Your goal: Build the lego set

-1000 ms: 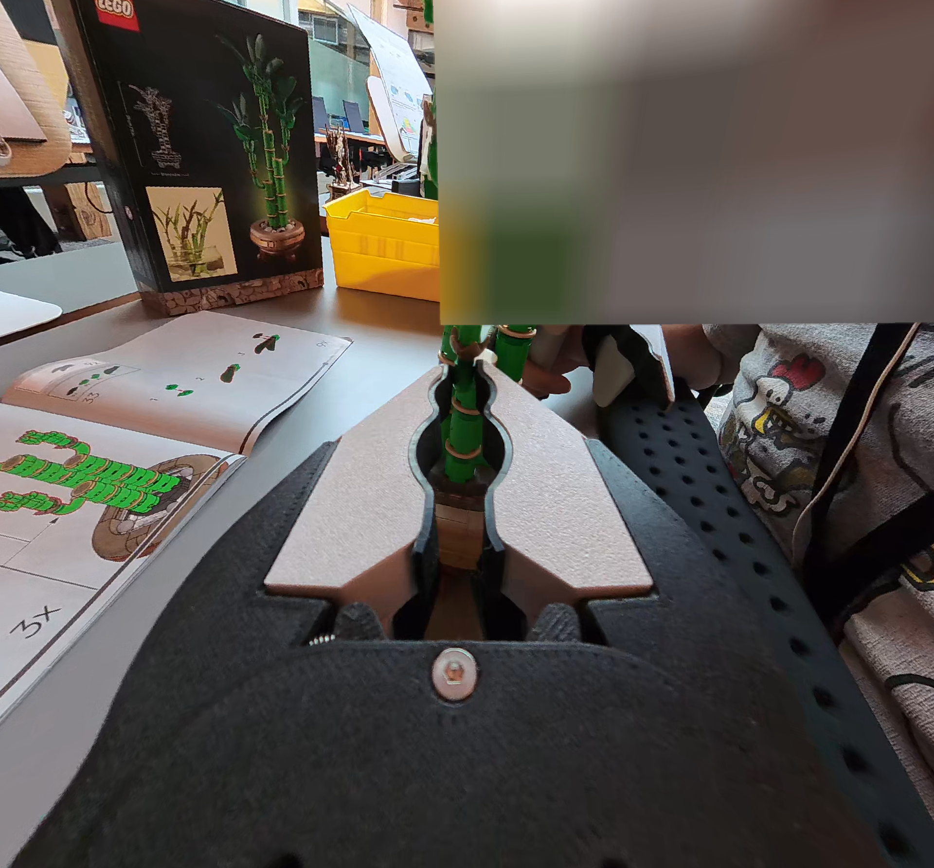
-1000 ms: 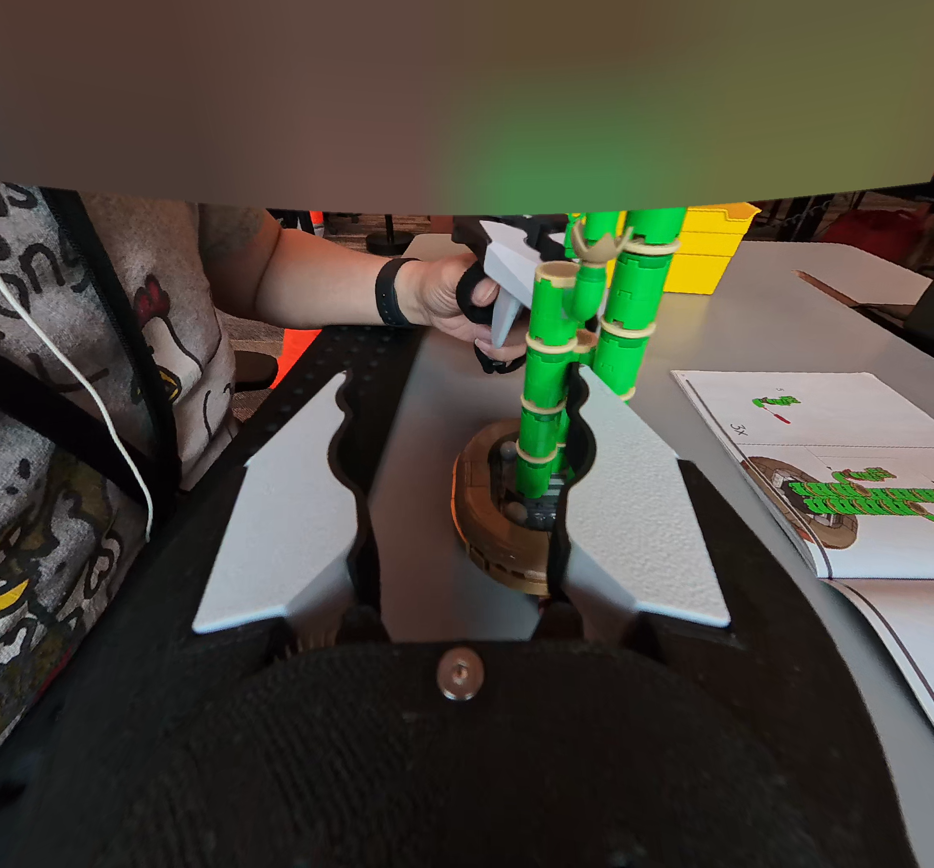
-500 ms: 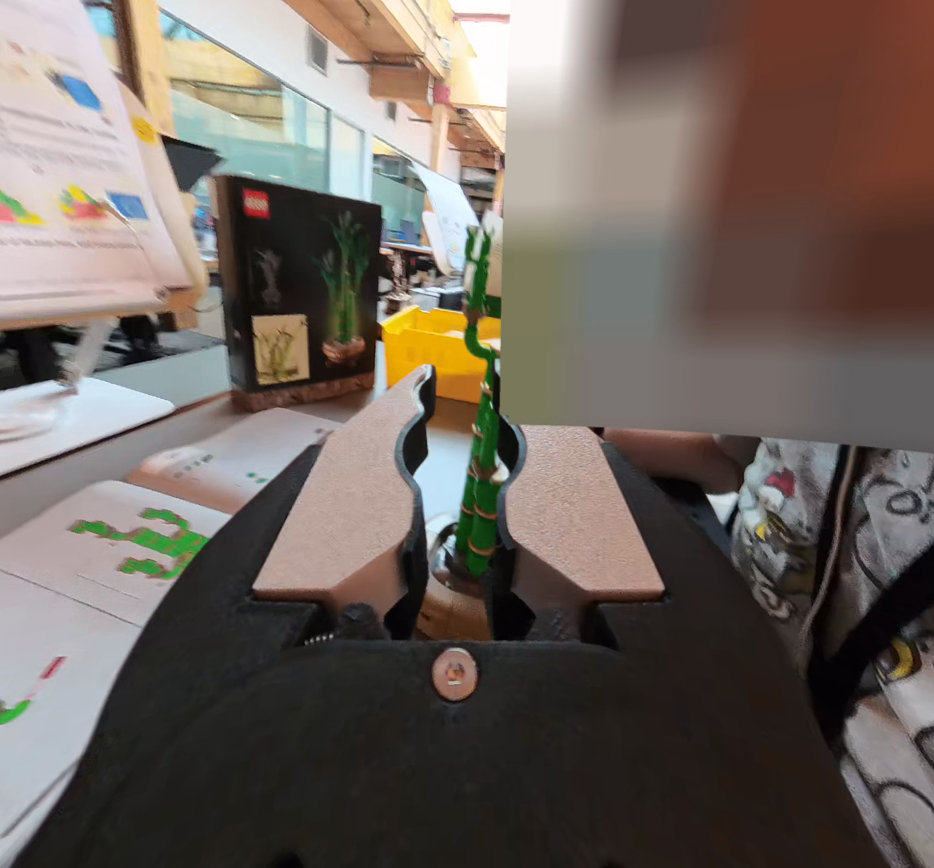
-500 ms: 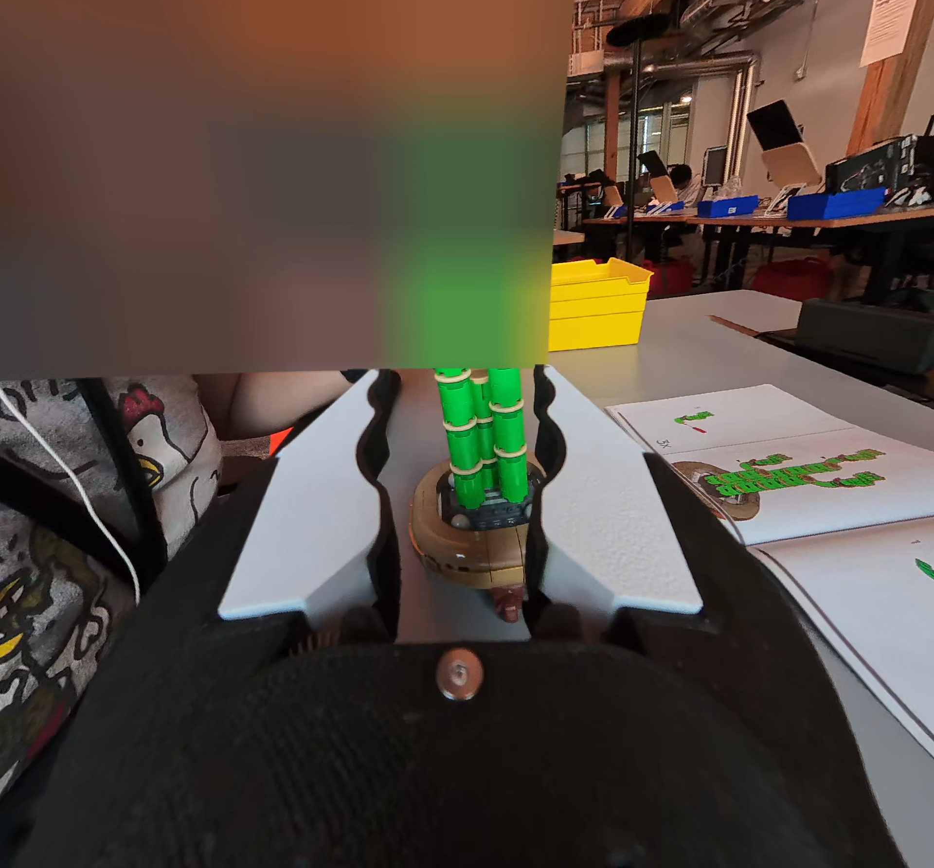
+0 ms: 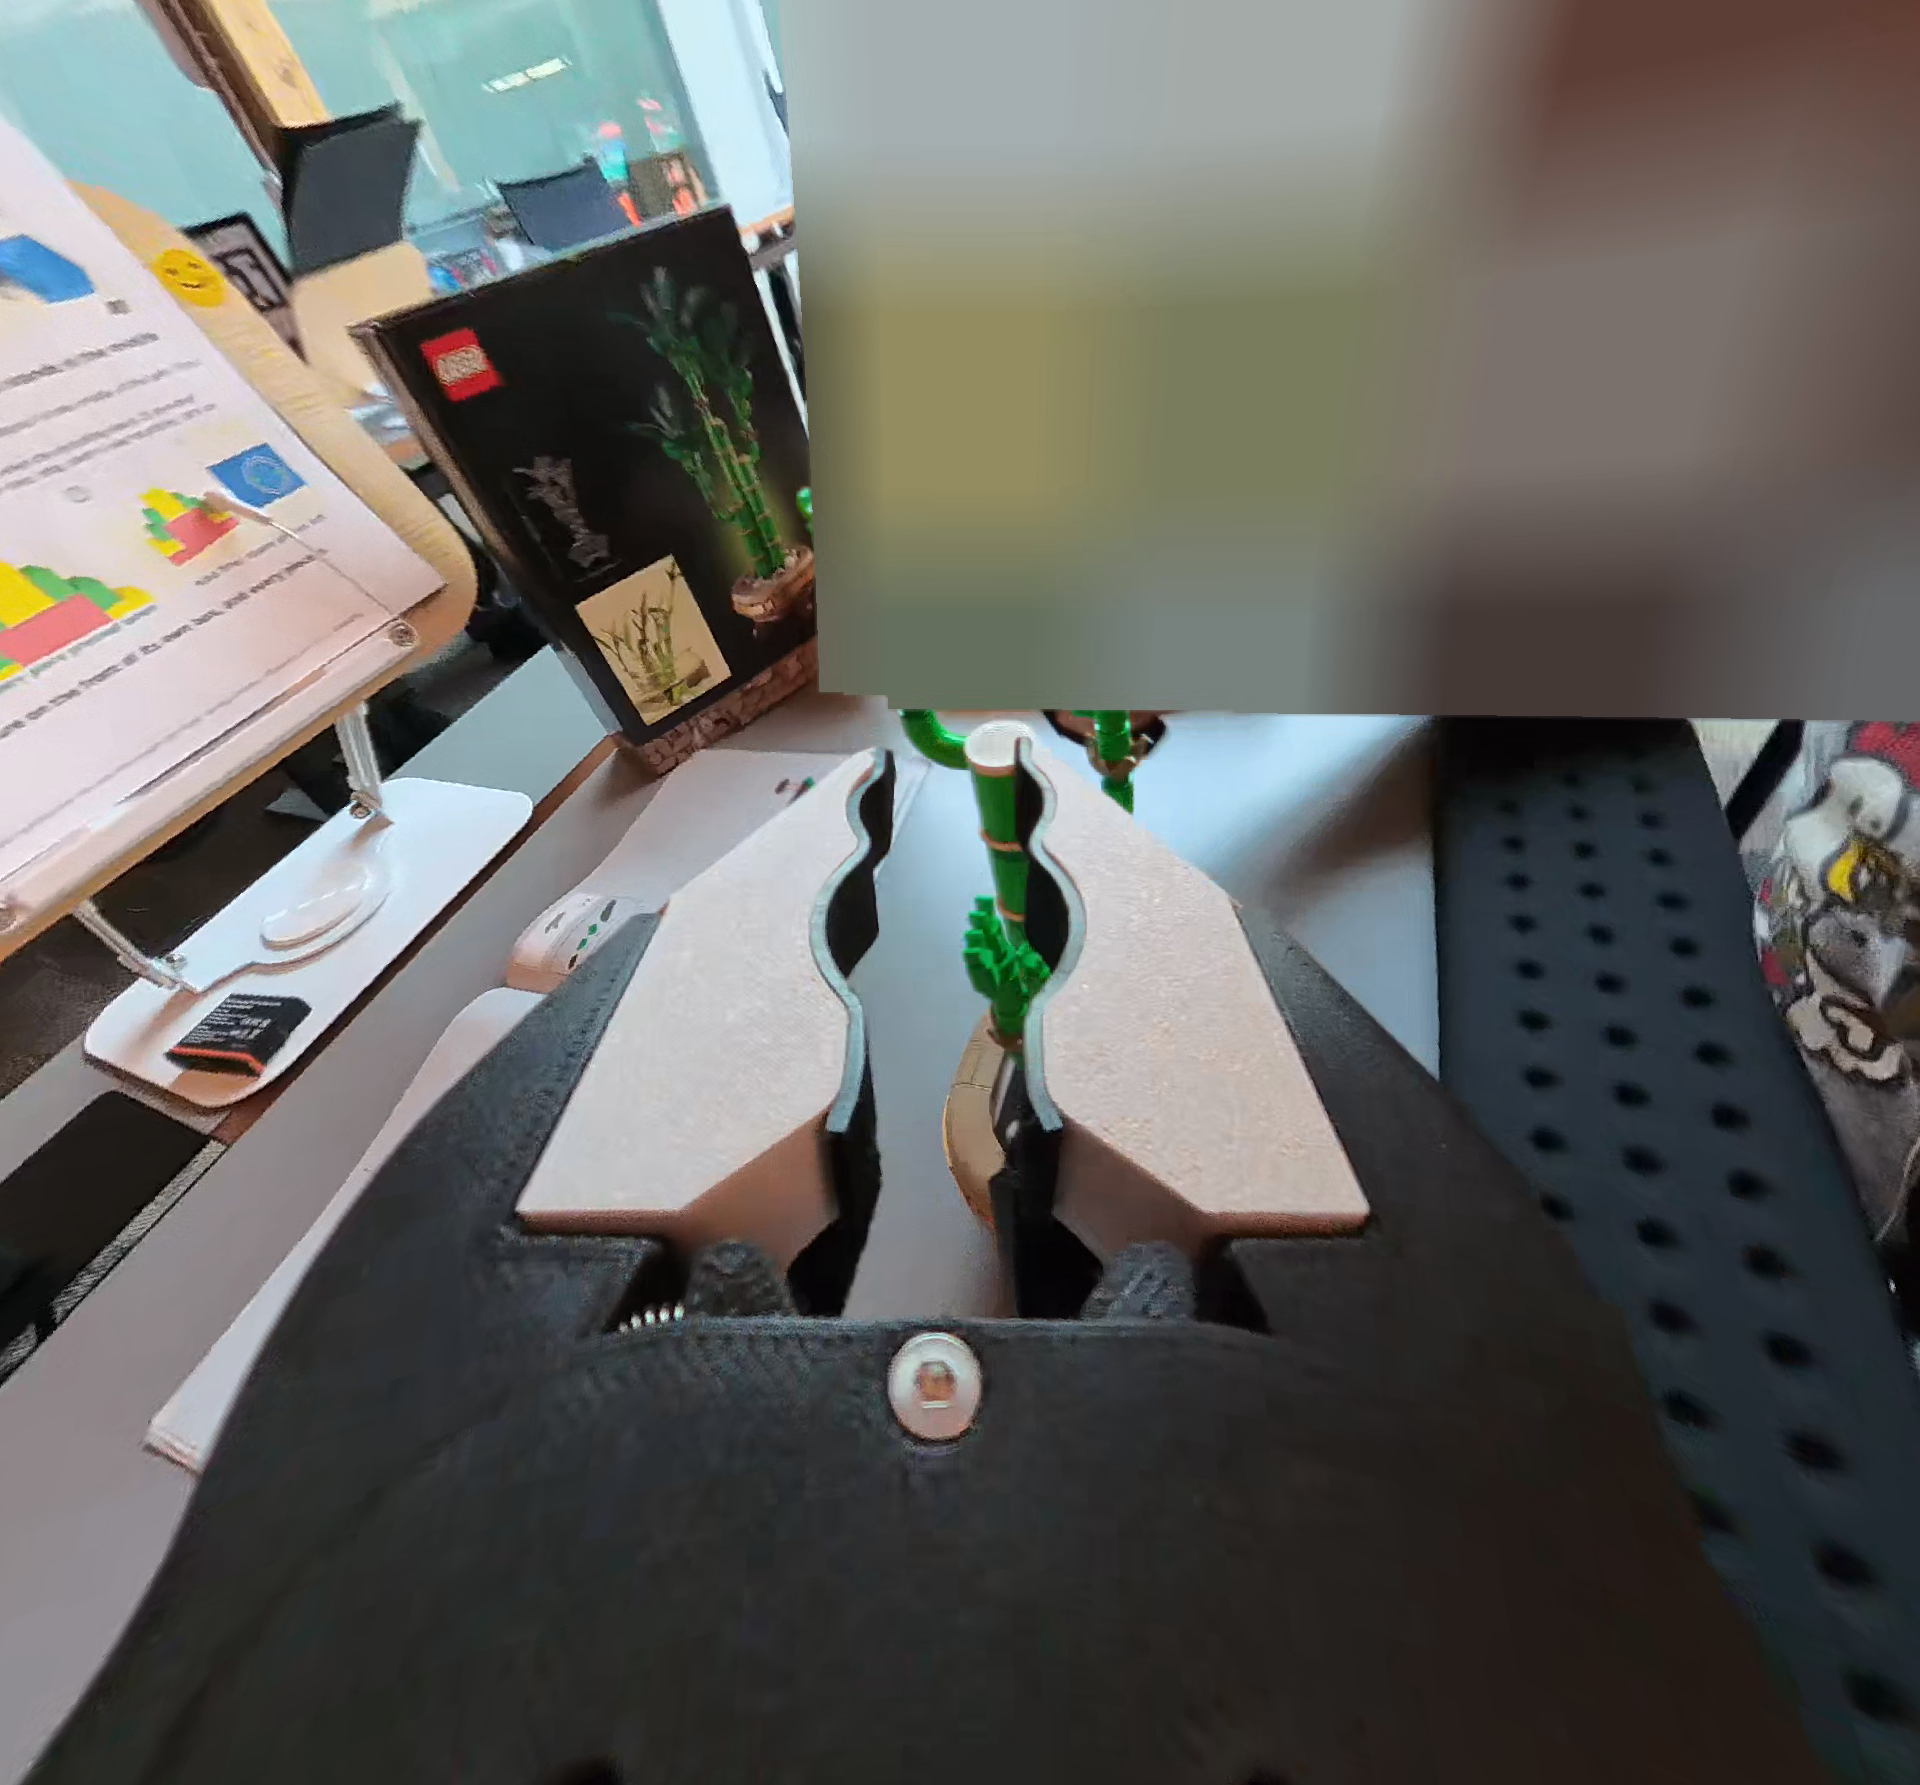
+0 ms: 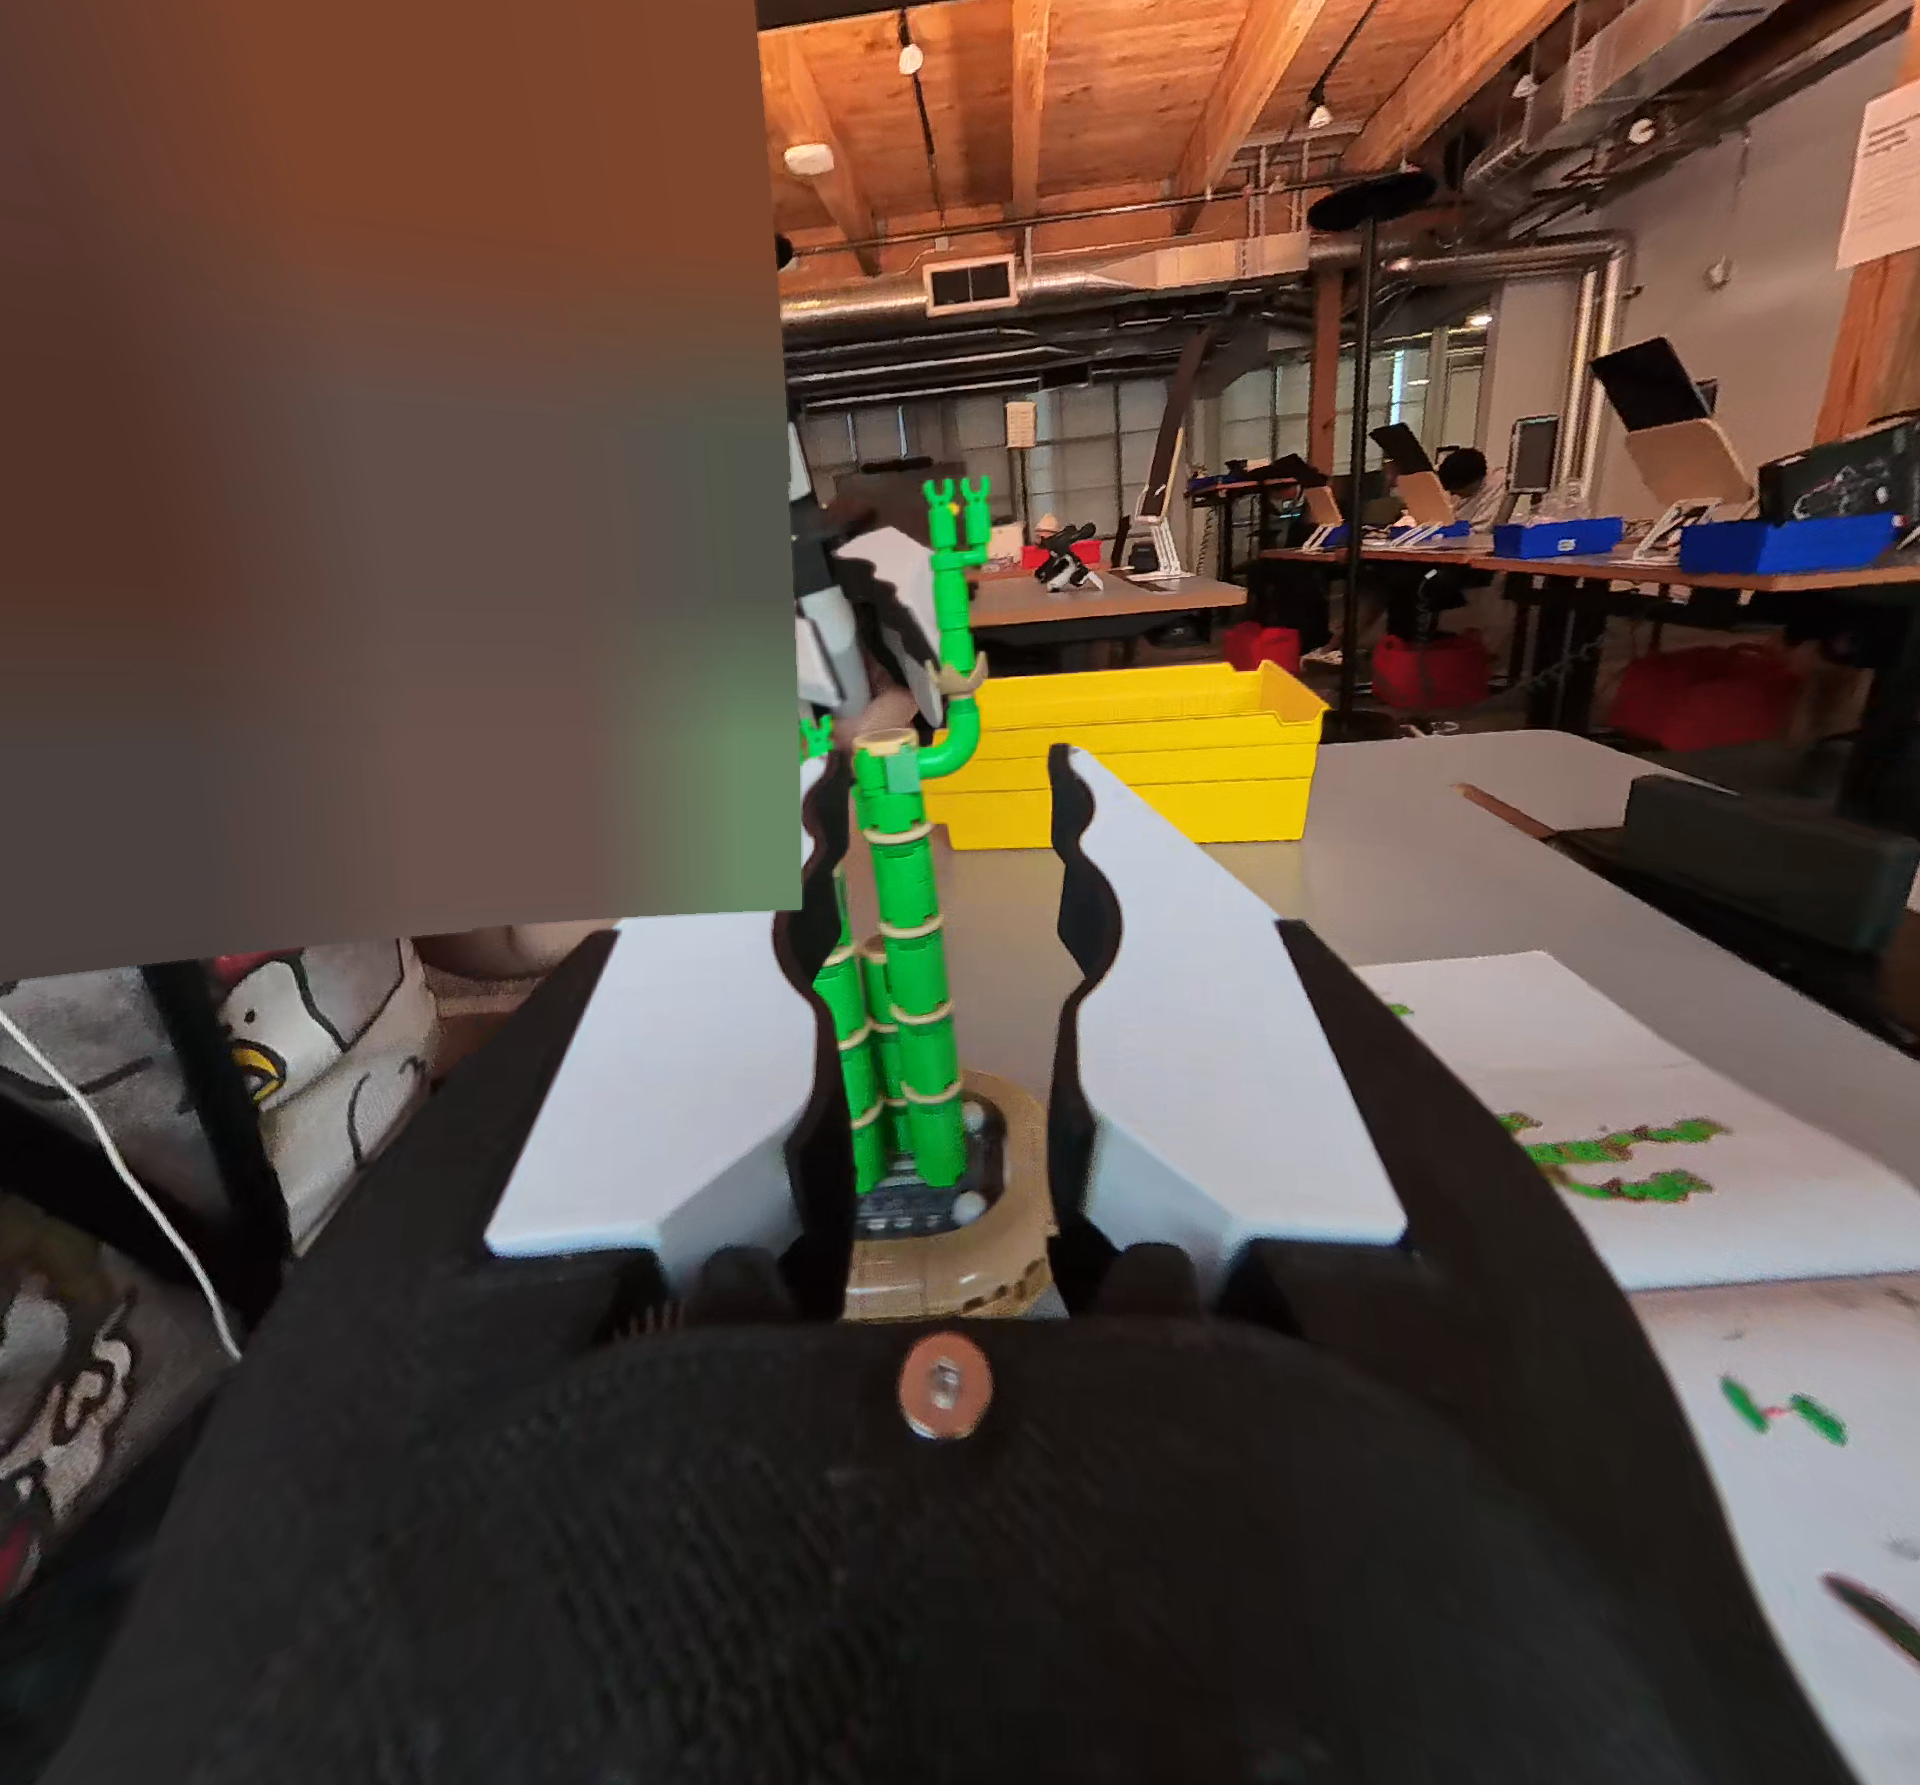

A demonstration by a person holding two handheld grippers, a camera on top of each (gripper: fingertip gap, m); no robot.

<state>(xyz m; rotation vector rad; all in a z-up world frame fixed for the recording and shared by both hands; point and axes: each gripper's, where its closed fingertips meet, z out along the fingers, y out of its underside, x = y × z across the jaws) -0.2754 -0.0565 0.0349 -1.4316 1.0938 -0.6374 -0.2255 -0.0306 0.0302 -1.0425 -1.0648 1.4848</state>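
The green bamboo model (image 6: pixel 914 1008) stands upright on its round tan base (image 6: pixel 935 1257) on the grey table. My right gripper (image 6: pixel 937 769) has white fingers that stand apart, one on each side of the stalks; the left pad looks close to them. In the left wrist view the model (image 5: pixel 1003 862) shows between the tan fingers, next to the right one. My left gripper (image 5: pixel 951 769) is open, empty and back from the model; it also shows behind the stalks in the right wrist view (image 6: pixel 862 613). A curved green branch (image 6: pixel 956 655) rises from the tallest stalk.
The open instruction booklet (image 6: pixel 1558 1112) lies right of the model. The black set box (image 5: pixel 623 488) and a tilted document stand (image 5: pixel 156 488) stand at the back left. A yellow bin (image 6: pixel 1143 748) sits behind. A black perforated panel (image 5: pixel 1610 1112) and the person's shirt (image 5: pixel 1829 904) are close. My hands' fingertips stand some 7 centimetres from each other.
My left gripper has let go of the stalk, opened and drawn back and up. My right gripper's fingers have come closer together and now frame the model head-on.
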